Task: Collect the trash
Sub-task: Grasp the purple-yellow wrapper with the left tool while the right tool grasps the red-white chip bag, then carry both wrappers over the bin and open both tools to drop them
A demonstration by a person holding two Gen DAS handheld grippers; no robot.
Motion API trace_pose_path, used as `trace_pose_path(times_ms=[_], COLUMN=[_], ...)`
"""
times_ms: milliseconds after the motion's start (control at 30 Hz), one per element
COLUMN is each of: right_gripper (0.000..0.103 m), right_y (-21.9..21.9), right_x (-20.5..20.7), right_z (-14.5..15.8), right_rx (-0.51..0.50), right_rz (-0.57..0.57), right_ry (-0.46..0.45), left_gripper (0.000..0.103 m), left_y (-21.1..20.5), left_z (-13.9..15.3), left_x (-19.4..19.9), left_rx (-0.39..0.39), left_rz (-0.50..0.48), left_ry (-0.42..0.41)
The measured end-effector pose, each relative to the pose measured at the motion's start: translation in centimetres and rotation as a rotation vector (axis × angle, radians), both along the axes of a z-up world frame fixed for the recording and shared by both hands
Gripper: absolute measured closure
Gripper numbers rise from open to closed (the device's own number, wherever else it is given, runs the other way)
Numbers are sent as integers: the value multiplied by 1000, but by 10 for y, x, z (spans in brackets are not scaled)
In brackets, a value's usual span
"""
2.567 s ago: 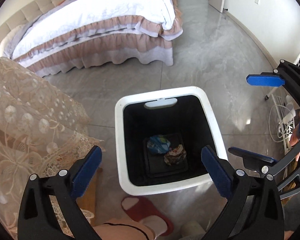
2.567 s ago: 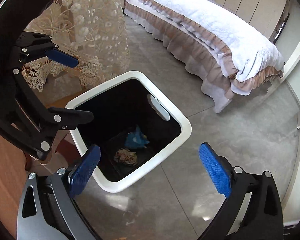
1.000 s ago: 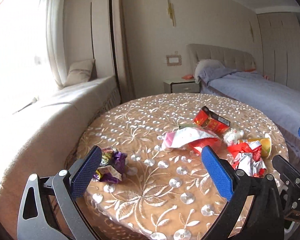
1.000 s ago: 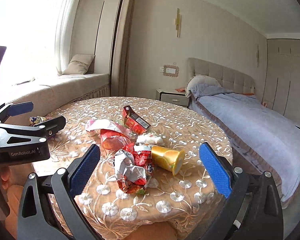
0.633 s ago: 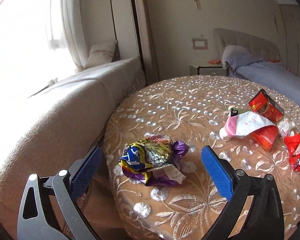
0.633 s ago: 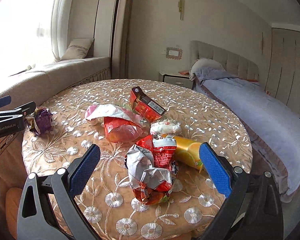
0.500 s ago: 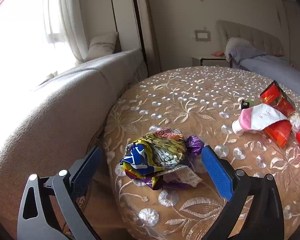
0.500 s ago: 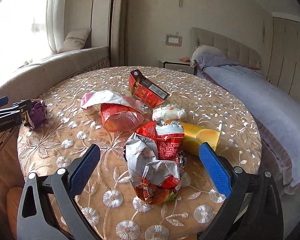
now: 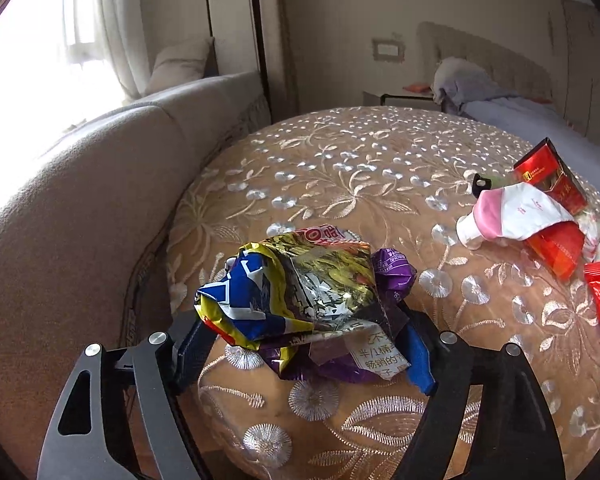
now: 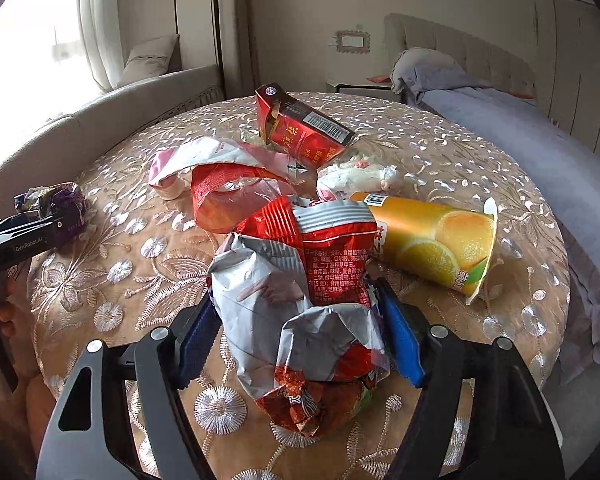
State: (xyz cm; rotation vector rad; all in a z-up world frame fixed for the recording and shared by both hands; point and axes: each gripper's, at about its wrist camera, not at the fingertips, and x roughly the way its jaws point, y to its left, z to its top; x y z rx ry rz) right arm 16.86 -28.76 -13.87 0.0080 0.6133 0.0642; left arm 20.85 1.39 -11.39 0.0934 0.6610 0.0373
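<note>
Tools both clamped: L tool (image 9: 304, 350) on purple wrapper (image 9: 300, 296), R tool (image 10: 298, 340) on red bag (image 10: 304, 292).

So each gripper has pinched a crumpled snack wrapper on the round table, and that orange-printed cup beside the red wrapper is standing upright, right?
Not quite. The right wrist view shows the orange-printed cup lying on its side, not upright. The rest holds: the left gripper pinches the blue-and-gold wrapper, the right gripper the red-and-silver wrapper.

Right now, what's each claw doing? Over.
Left gripper shut on purple-gold wrapper. Right gripper shut on red-silver bag. Orange cup touches bag.
</note>
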Motion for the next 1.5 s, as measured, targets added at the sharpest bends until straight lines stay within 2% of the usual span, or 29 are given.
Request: trace_pose_path(times_ms=[167,433,767,1067,1300,1500], right_gripper=[30,30,30,30,30,30], right_y=[1,-13,-77,-155,-206,-247], right_x=[-16,-55,-117,-165,-192,-204], right_z=[10,38,51,34,4,-24], right_rx=[-12,-1,10,-2,17,18], right_rz=[15,-1,-134,-339,-475,-549], right_ry=[-44,-151,-230,-221,-163,-90], left_gripper=[27,27,27,27,27,27], left_y=[-18,-80,-185,-284,-357,-410], left_z=[23,54,56,36,-2,-44], left_x=[-27,-78,-125,-164,-186,-190], left_rx=[17,9,32,81,143,196], left_rz=[-35,-202,-449,-699,-870,-984], left_ry=[-67,-137,-147,-104,-21,71])
